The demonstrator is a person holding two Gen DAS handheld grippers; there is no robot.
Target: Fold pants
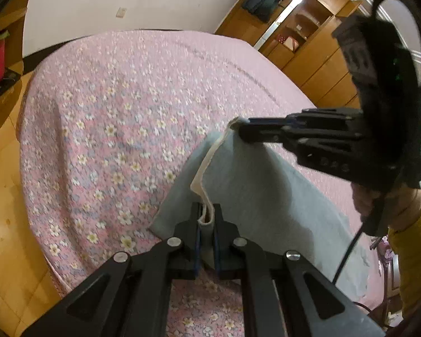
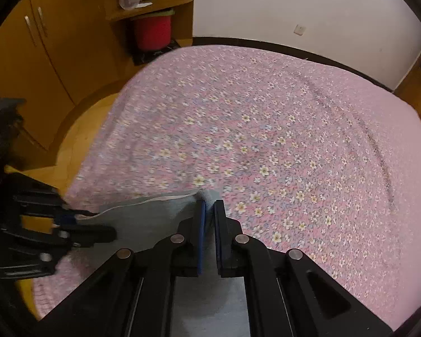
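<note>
Light grey-blue pants (image 1: 255,185) with a cream inner edge hang lifted above the pink floral bed (image 1: 112,112). My left gripper (image 1: 206,213) is shut on one corner of their edge. My right gripper (image 1: 242,130) comes in from the right of the left wrist view and is shut on the other corner, held slightly higher. In the right wrist view the right gripper (image 2: 209,206) pinches a tuft of the pants (image 2: 151,216), and the left gripper (image 2: 92,220) clamps the same edge at the far left. The rest of the pants drapes down behind both grippers.
The bed (image 2: 294,129) fills most of both views. Wooden cabinets (image 2: 28,64) and a red container (image 2: 153,32) stand beyond its left corner. A wooden wardrobe (image 1: 308,42) stands at the right. A hand in a yellow sleeve (image 1: 412,238) holds the right gripper.
</note>
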